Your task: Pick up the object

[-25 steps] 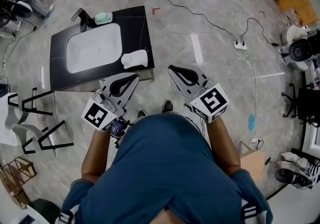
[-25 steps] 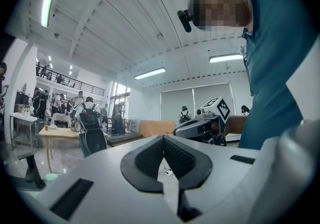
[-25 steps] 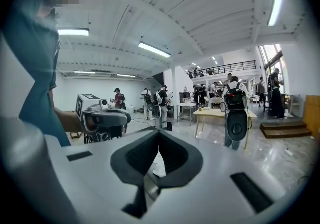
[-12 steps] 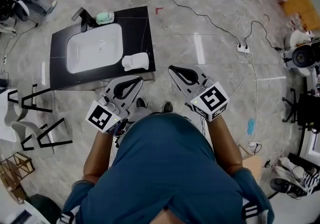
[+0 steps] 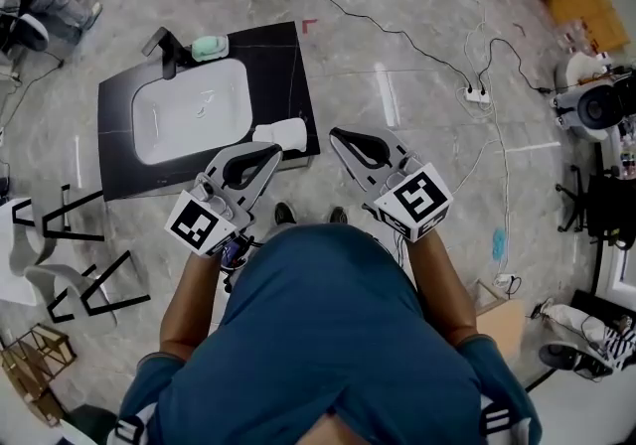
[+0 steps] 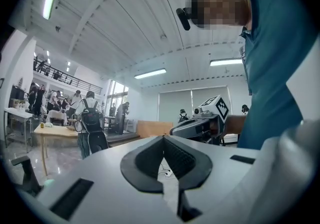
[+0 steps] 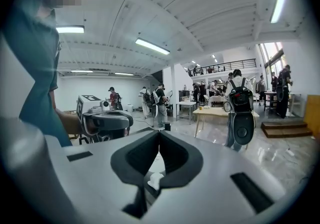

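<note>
A white, soft-looking object [image 5: 281, 132] lies on the near right corner of a black counter [image 5: 288, 66], beside a white sink basin [image 5: 189, 110]. My left gripper [image 5: 272, 151] hovers just in front of that corner, its tip close to the white object, jaws shut and empty. To its right, my right gripper [image 5: 335, 135] is held over the floor, also shut and empty. The left gripper view shows its jaws [image 6: 161, 139] meeting tip to tip and pointing level into the room. The right gripper's jaws [image 7: 159, 133] meet the same way.
A black faucet [image 5: 164, 44] and a green soap dish [image 5: 207, 46] sit at the counter's far edge. Cables and a power strip [image 5: 478, 91] run across the floor on the right. Chairs [image 5: 60, 264] stand on the left. People [image 6: 91, 128] stand near a wooden table [image 6: 55, 130].
The counter has drawn nearer in the head view; both grippers now sit closer to its near right corner and the white object. Both stay shut.
</note>
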Action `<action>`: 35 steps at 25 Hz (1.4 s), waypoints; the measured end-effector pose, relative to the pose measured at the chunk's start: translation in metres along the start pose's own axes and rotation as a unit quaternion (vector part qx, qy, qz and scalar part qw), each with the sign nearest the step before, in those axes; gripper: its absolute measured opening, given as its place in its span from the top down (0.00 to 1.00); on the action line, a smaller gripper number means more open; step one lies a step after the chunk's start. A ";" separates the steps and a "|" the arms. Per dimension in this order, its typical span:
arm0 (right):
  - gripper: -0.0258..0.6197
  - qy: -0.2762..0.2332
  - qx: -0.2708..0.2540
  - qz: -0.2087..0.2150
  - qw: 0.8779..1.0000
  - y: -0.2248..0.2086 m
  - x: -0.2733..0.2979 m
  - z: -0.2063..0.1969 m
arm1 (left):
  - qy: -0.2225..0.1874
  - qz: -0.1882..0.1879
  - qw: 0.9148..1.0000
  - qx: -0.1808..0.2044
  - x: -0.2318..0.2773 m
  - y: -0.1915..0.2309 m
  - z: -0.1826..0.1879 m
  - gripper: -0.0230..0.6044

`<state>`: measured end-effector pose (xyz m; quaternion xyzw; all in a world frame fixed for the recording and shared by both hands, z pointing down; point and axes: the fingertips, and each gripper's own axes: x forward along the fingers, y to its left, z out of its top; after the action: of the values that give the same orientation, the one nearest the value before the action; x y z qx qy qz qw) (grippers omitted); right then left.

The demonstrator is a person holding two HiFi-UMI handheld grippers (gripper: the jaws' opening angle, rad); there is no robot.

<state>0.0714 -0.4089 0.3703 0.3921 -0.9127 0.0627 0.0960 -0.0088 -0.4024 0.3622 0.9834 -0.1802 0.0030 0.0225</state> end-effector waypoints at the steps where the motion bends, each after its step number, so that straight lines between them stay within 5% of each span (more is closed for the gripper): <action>1: 0.94 0.000 0.002 -0.004 1.000 -0.001 0.003 -0.001 | 0.002 -0.002 1.000 0.001 -0.002 0.005 -0.001 0.96; 17: 0.94 0.020 0.019 -0.045 0.999 -0.015 0.013 -0.013 | 0.003 -0.051 0.999 -0.013 0.010 0.031 -0.012 0.96; 35: 0.94 0.027 0.029 -0.001 0.999 -0.098 0.006 -0.023 | -0.002 0.008 0.999 -0.040 0.083 0.035 -0.010 0.96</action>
<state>0.1414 -0.4758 0.3977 0.3941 -0.9071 0.0996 0.1092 0.0567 -0.4640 0.3750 0.9803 -0.1878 -0.0059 0.0612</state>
